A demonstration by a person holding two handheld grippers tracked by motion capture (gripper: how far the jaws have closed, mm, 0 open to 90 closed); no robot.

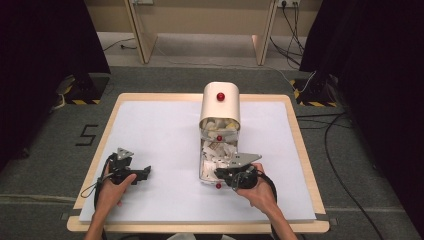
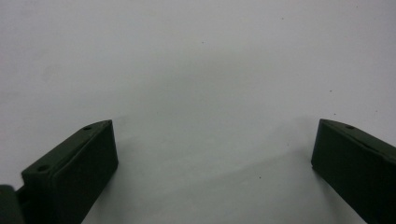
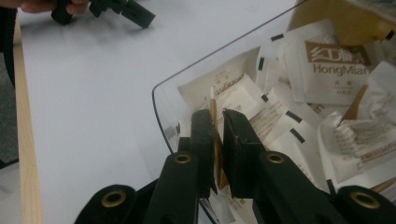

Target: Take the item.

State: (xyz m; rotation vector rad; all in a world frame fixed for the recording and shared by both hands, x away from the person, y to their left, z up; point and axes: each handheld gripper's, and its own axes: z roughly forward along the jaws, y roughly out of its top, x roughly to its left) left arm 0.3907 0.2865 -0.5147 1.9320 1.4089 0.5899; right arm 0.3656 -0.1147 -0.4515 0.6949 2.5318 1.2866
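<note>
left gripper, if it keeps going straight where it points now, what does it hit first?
Probably nothing soon: the left gripper points right across the bare white table sheet, fingers open. Farther along that line lies the sachet container; depth is unclear.

Lower part of the pinched sachet (image 3: 215, 140) hidden between the right gripper (image 3: 218, 122) pads

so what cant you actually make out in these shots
- Right gripper view: the lower part of the sachet gripped by the right tool, hidden by its jaws.
- High view: print on the sachets in the clear tray, too small.
- High view: what lies deep inside the cream dispenser, hidden by its hood.
</note>
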